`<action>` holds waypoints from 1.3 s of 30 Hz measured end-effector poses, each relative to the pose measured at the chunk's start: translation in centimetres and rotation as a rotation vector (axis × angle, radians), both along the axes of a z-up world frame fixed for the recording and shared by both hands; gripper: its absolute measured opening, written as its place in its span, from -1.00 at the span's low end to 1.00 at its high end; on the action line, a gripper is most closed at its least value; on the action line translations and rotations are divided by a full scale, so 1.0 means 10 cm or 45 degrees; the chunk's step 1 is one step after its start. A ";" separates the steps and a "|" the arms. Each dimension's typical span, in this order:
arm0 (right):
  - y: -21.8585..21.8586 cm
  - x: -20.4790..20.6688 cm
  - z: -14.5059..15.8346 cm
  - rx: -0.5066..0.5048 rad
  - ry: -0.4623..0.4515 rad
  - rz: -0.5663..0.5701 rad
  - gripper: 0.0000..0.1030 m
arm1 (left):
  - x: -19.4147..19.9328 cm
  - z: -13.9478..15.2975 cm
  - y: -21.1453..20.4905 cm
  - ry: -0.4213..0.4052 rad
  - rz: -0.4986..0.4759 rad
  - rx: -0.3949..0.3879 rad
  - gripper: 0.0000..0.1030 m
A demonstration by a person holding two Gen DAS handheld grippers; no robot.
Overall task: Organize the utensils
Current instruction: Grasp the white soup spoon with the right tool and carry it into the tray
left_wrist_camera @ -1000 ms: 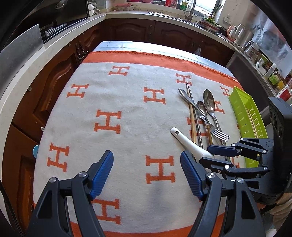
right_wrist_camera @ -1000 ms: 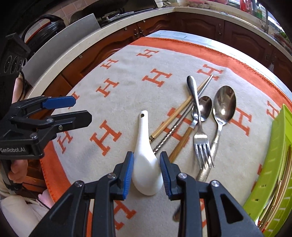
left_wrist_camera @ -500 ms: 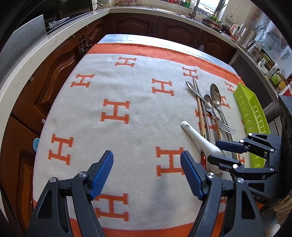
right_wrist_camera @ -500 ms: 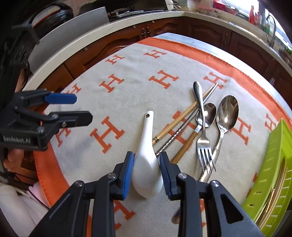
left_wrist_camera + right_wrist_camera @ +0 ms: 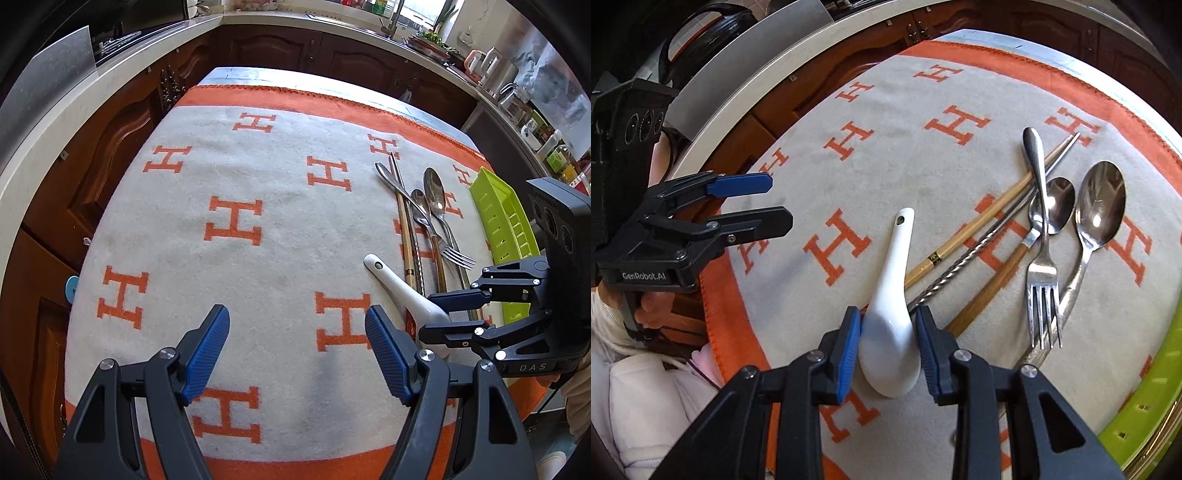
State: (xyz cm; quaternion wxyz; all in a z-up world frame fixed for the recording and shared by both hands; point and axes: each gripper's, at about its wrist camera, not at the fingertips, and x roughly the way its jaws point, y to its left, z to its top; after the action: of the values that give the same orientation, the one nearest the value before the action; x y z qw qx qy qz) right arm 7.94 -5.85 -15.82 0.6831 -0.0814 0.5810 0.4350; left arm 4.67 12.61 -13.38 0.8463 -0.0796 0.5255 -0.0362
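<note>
A white ceramic soup spoon (image 5: 890, 325) lies with its bowl between the pads of my right gripper (image 5: 888, 350), which is shut on it; the handle points away. The spoon also shows in the left wrist view (image 5: 402, 291), held by the right gripper (image 5: 439, 314). Beside it lie a wooden chopstick (image 5: 979, 225), a twisted metal chopstick (image 5: 964, 258), a fork (image 5: 1041, 258), a wooden-handled small spoon (image 5: 1052, 206) and a large metal spoon (image 5: 1097, 206). My left gripper (image 5: 297, 350) is open and empty over the cloth. A green slotted tray (image 5: 502, 225) stands at the right.
The table is covered by a white and orange cloth with H marks (image 5: 236, 221). Dark wooden cabinets and a pale counter (image 5: 44, 147) run along the left and back. Kettles and jars (image 5: 517, 92) stand on the far right counter.
The right gripper has lifted and tilted with the white spoon between its pads. The left gripper has drawn back a little, staying open.
</note>
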 end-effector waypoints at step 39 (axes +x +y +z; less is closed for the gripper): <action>-0.74 -0.37 0.58 0.234 -0.144 -0.479 -0.90 | 0.48 0.15 -0.47 -0.014 -0.133 -0.149 0.44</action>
State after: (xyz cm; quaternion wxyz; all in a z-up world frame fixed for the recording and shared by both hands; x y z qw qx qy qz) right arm 4.19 -13.23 -9.97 0.7884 0.0668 0.5045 0.3455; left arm 9.46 7.91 -11.87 0.8400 -0.1012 0.5213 -0.1115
